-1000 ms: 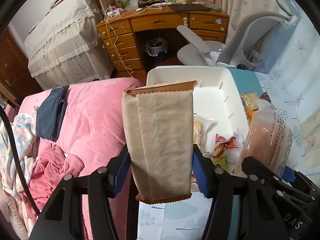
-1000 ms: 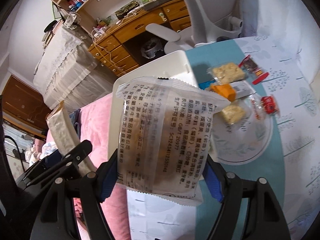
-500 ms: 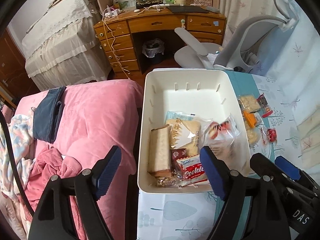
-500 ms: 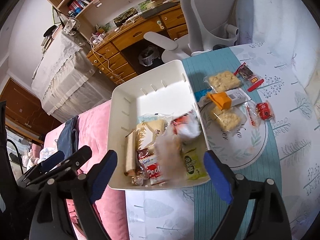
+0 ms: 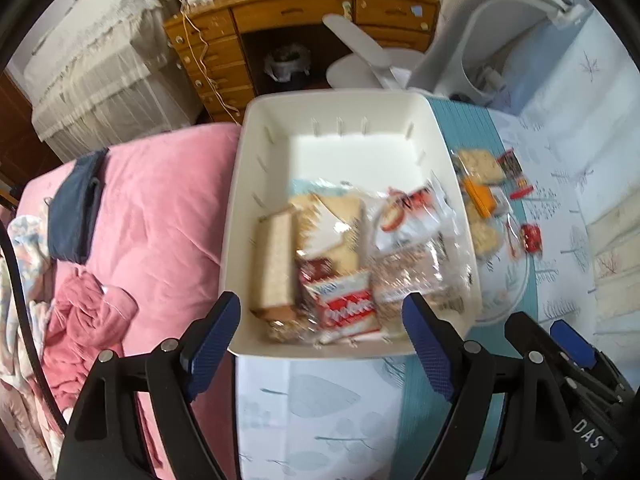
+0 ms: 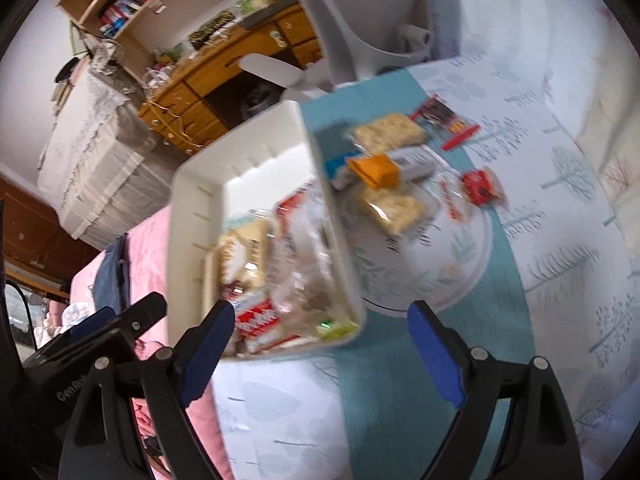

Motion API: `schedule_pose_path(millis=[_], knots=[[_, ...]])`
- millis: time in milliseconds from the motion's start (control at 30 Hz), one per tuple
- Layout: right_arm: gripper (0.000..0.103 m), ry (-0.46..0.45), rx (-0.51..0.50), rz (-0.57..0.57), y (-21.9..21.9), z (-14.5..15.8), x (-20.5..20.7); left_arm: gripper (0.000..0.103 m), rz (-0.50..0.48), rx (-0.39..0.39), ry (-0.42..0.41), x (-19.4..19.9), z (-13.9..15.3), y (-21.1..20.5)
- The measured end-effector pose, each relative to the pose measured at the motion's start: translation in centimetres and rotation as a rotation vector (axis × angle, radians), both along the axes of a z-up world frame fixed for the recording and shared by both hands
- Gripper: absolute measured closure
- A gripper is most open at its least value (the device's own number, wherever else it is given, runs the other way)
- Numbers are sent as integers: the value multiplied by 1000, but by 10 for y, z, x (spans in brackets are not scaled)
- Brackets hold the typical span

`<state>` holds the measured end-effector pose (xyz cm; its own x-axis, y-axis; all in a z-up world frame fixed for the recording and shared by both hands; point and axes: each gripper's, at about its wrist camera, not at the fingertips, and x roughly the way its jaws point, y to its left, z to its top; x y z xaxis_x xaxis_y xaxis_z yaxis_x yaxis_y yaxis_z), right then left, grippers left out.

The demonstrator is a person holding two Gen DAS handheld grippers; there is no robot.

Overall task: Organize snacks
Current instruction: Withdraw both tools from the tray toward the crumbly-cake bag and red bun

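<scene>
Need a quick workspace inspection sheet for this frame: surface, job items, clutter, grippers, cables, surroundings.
Surface: tablecloth with leaf print, teal runner across it.
Job's things: white bin at the table edge, holding a tan bar, a red-and-white cookie pack and clear-wrapped snacks. Still outside on the round mat: two rice-crisp packs, an orange packet, a small red packet.
Clutter: nothing seen.
Grippers: left gripper open, empty; right gripper open, empty.
Cables: cords hang down the desk drawers.
Surroundings: pink bedding, grey chair.
</scene>
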<state>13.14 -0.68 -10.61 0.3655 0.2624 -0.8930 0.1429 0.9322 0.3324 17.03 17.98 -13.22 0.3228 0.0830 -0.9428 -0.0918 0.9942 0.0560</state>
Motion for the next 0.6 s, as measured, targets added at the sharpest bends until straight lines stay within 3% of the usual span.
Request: schedule_pose_path(millis=[267,600], knots=[[14,38,-75,-32,-49,-18,-15,21,8,-52,78,-5,-20,-42],[14,1,-160,56,-101,-33,-5,21,101,-113,61,-2,-17,-99]])
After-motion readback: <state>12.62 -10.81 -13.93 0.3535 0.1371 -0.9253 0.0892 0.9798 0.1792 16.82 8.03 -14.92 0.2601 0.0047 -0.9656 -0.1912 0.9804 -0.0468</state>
